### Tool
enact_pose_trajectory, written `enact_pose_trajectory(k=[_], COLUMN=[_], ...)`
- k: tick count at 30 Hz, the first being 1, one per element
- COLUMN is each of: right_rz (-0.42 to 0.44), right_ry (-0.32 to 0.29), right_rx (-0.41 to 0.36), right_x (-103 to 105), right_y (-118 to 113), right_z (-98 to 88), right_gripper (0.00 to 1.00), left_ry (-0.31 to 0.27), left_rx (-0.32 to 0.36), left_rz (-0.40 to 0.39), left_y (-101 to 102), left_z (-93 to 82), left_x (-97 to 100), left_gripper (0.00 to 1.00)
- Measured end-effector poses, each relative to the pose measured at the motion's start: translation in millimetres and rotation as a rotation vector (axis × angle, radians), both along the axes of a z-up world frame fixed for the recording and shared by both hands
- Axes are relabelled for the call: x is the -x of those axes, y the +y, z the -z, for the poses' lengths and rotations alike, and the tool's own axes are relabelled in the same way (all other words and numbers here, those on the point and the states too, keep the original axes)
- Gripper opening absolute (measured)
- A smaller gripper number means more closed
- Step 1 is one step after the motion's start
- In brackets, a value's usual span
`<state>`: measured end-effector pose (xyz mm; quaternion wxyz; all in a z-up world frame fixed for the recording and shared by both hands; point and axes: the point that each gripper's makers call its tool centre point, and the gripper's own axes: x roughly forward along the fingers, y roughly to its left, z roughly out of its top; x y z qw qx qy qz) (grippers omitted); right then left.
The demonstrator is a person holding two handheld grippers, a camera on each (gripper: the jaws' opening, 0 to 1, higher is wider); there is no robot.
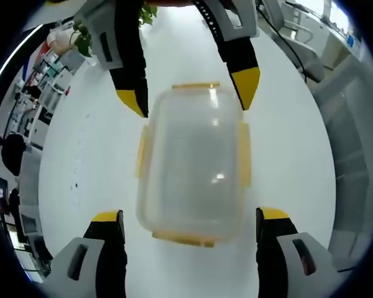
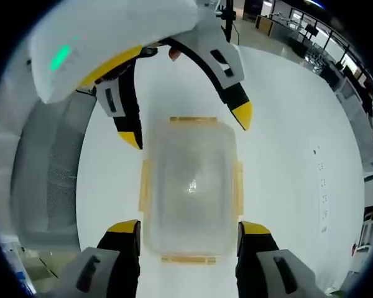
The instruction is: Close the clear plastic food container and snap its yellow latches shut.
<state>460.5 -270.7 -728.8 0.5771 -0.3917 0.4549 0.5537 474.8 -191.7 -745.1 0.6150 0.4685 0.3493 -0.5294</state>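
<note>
White table under lidded container, both claws spread wide, office behind.

Left gripper: jaws spread wide, yellow tips level with each other and apart. Right gripper: jaws likewise spread, tips parted. The two grippers face each other from opposite ends, each one's tips pointing toward the other's. Neither pair of jaws is clamped on anything.
</note>
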Motion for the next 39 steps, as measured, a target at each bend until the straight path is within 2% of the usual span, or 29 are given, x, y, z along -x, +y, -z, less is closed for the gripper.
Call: enact_pose_trajectory(k=[6,10,20,24,28,30,33,36,39], right_rz=[0.013,0.002,0.033,0.035,0.054,0.053,0.051,0.056,0.058], right_ry=[-0.031,-0.053,-0.101,-0.110,-0.117,-0.116,-0.127,-0.127,-0.130], right_rx=[-0.013,-0.007,0.010,0.027,0.026,0.028,0.034,0.032,0.032], right_x=[1,1,-1,1,1,2,1,1,1], right_y=[4,4,-4,-8,-9,-9,-10,-10,-9], right_z=[-1.5,0.7,6.8,14.1,17.1,19.7,21.8,22.0,22.4], right_gripper=[0.61,0.65,0.75,0.74,0.70,0.68,0.68,0.68,0.68], left_ry=[0.019,0.034,0.028,0.034,0.046,0.032,0.036,0.028,0.030], left_rx=[-0.013,-0.006,-0.014,-0.032,-0.045,-0.050,-0.040,-0.044,-0.037], left_rz=[-0.003,-0.002,0.012,0.010,0.009,0.017,0.005,0.004,0.003], left_y=[4,3,0,1,3,4,4,5,5], left_z=[2.0,3.0,9.2,16.2,21.1,22.3,20.8,19.3,20.1], left_x=[-0.1,0.6,-2.8,-1.1,3.0,2.5,1.6,-0.7,-0.5], left_gripper=[0.85,0.86,0.89,0.84,0.83,0.84,0.83,0.77,0.77])
